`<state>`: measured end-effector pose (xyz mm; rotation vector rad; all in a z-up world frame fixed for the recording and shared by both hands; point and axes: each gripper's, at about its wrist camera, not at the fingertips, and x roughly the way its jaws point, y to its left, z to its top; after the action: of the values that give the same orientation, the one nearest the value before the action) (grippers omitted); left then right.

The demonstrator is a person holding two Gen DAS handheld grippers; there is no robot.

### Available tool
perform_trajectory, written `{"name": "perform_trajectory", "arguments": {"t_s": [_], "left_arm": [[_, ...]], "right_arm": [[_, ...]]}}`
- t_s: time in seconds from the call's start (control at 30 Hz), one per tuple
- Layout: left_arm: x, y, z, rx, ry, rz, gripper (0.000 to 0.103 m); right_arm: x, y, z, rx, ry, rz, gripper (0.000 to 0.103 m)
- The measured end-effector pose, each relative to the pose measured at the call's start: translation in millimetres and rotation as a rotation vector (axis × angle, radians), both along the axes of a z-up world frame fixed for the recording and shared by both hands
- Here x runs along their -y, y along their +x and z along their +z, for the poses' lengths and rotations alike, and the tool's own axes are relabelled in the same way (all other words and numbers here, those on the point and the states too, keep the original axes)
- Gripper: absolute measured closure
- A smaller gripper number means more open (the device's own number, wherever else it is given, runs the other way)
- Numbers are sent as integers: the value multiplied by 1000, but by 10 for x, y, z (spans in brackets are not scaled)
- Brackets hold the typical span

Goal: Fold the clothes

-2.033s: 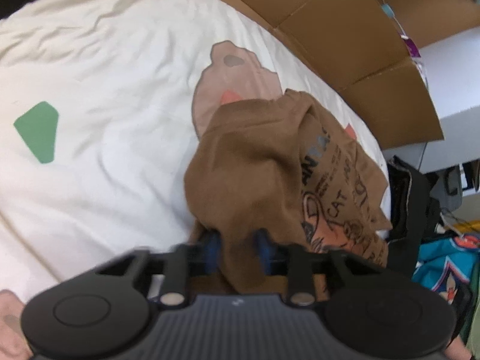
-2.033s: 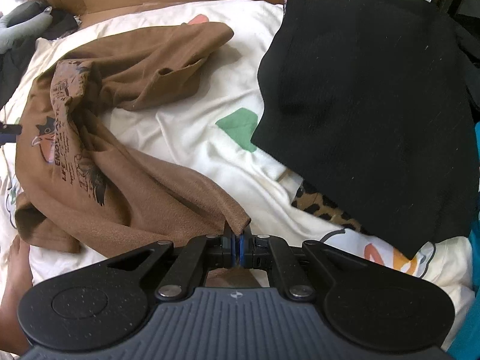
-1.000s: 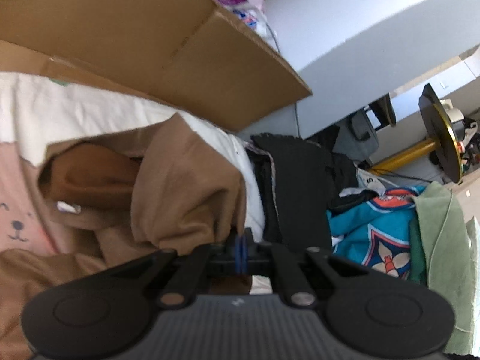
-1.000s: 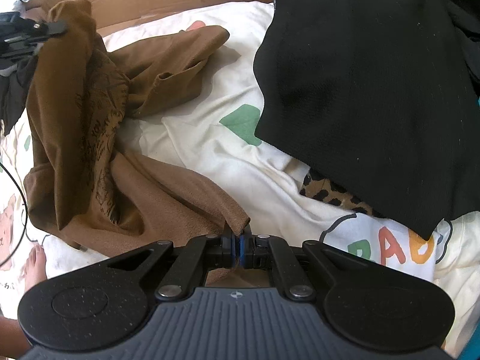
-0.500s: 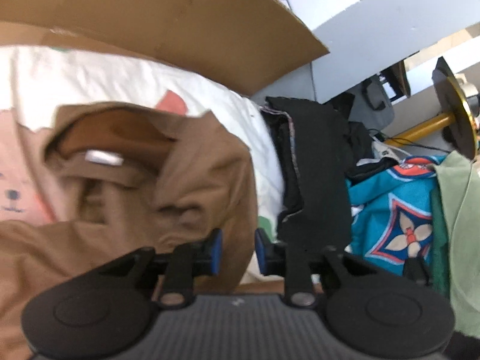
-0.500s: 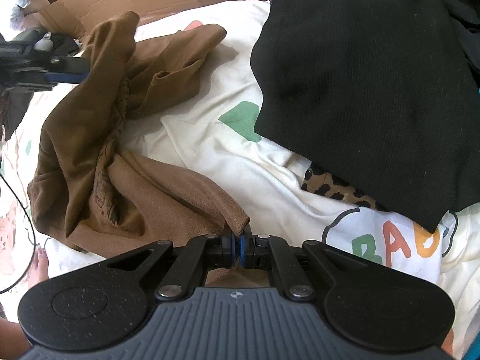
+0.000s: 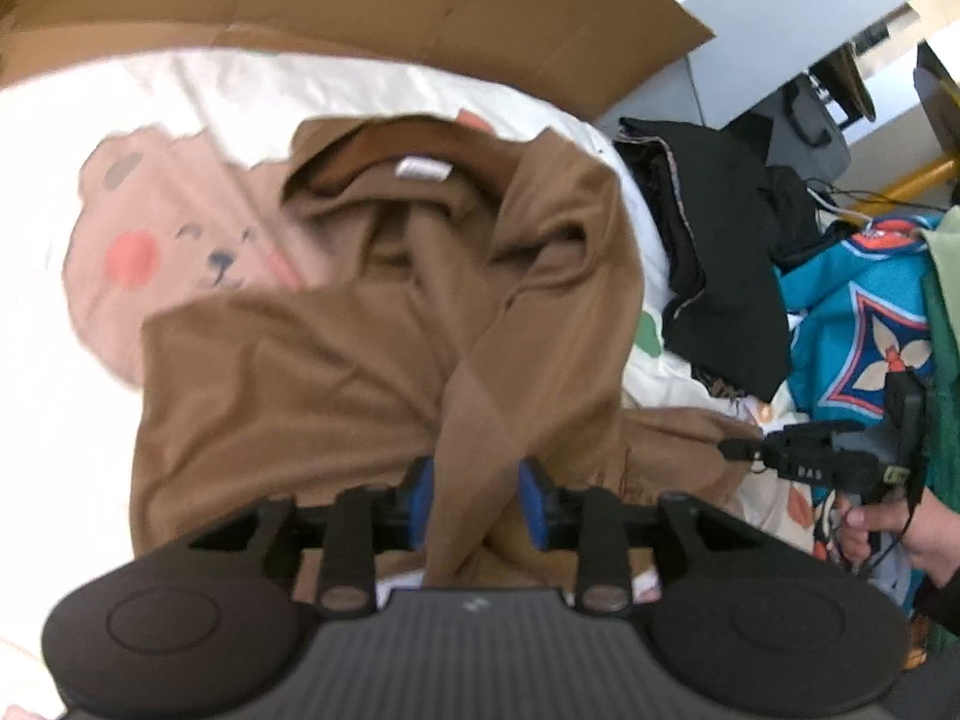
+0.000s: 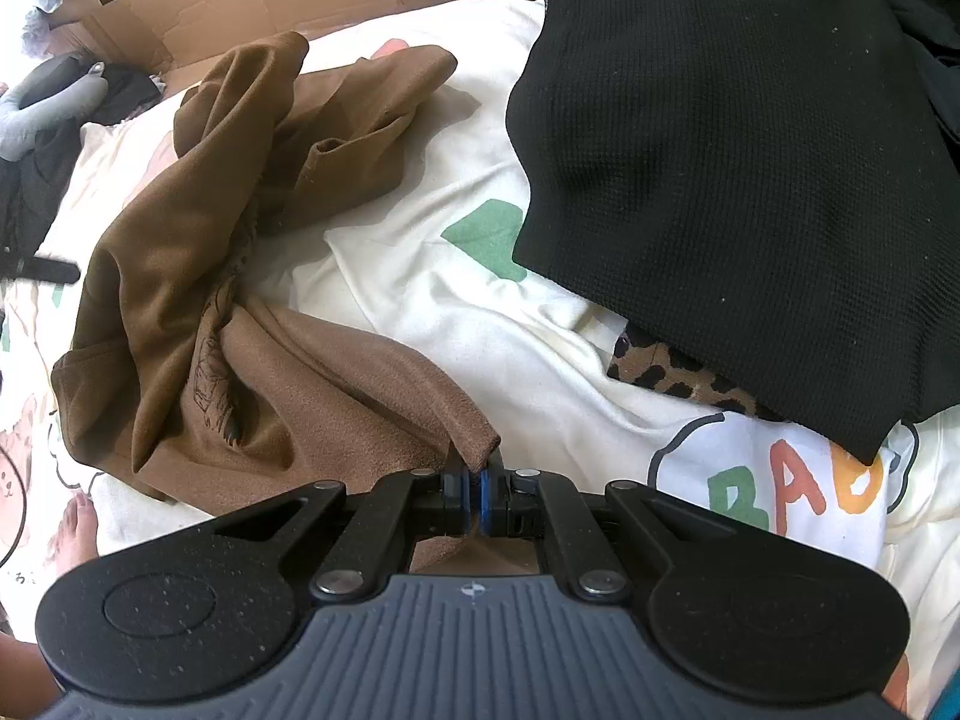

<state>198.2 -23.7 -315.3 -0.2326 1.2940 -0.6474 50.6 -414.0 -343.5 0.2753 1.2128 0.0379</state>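
A brown T-shirt point(image 7: 384, 360) lies crumpled on the cream printed bed sheet point(image 8: 480, 300), its collar and white label turned up at the far side. My left gripper point(image 7: 477, 501) hovers over it with the jaws opening; a fold of the shirt hangs loosely between the blue pads. My right gripper point(image 8: 477, 495) is shut on a corner of the brown T-shirt point(image 8: 180, 252) near the front edge. In the left wrist view the right gripper point(image 7: 738, 450) sits at the right, held by a hand point(image 7: 888, 534).
A black garment point(image 8: 720, 150) covers the right part of the bed, over a leopard-print piece point(image 8: 672, 378). Cardboard point(image 7: 360, 0) lines the far side. A teal patterned cloth point(image 7: 858, 324) and dark clothes lie beyond the bed's right edge. A bare foot point(image 8: 78, 534) shows at lower left.
My left gripper swung over and down with the lifted shirt fold, then its jaws parted, and the fold now rests on the heap. The right gripper stayed put, still clamped.
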Motion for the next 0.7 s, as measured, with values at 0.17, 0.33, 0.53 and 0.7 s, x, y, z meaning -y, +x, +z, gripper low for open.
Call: {"name": "perform_trajectory", "arguments": {"t_s": [0.17,0.33,0.53,0.7], "left_arm": [[-122,-163,-117,-25,-1,1,50],[-112,-279,-271,-25,-12,-38,35],[-120,-326,-364,-37,2,-77,84],[-206,-346,-270,-11,23,-115,95]], "right_arm": [[-12,10,-5,-3,-4,1,102],[-28,17,-5,-6,-8,6,102],[-24,13,-8,-10,-7,7,102],[-29,4,-11,-10,-6,8,102]]}}
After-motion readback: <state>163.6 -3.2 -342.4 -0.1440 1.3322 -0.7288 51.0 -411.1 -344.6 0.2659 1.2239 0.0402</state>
